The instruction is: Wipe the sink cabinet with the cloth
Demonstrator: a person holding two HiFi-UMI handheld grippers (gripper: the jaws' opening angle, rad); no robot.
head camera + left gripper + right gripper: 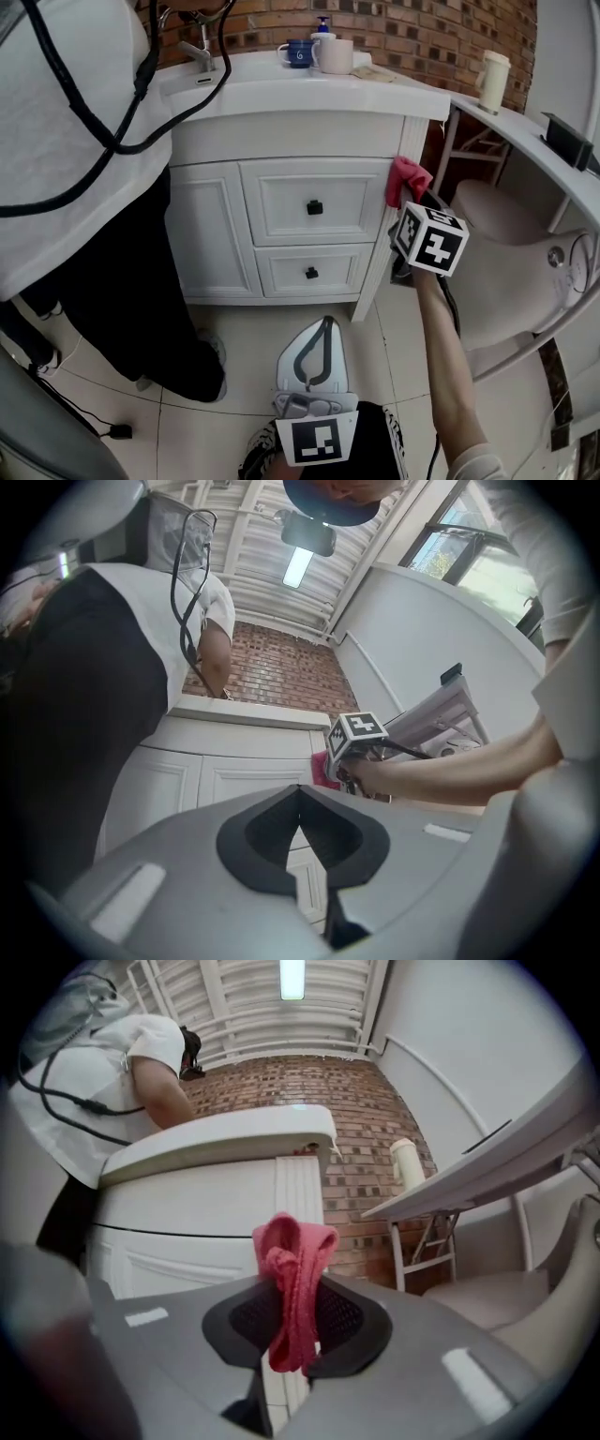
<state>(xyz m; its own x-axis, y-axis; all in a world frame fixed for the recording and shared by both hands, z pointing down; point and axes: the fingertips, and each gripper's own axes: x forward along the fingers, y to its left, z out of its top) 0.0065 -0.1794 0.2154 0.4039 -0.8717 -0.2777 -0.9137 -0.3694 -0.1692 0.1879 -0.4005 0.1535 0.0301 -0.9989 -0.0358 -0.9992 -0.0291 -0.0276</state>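
**Now: cloth (408, 178) at the right post (386, 246) of the cabinet (281, 141)**

Right gripper (295, 1326) is clamped on the pink cloth, which bunches up out of the jaws by the top of the post and seems to touch it. Best, I'd judge, to press the loose fold flat (not the jaw tips) and draw it straight down the fluting. Left gripper (321, 328) hangs low over the floor (234, 356), jaws together, holding nothing.

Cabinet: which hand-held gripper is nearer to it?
Right. The right hand-held gripper holds the cloth at the front corner of the cabinet; the left hand-held gripper hangs lower, shut and empty, over the floor.
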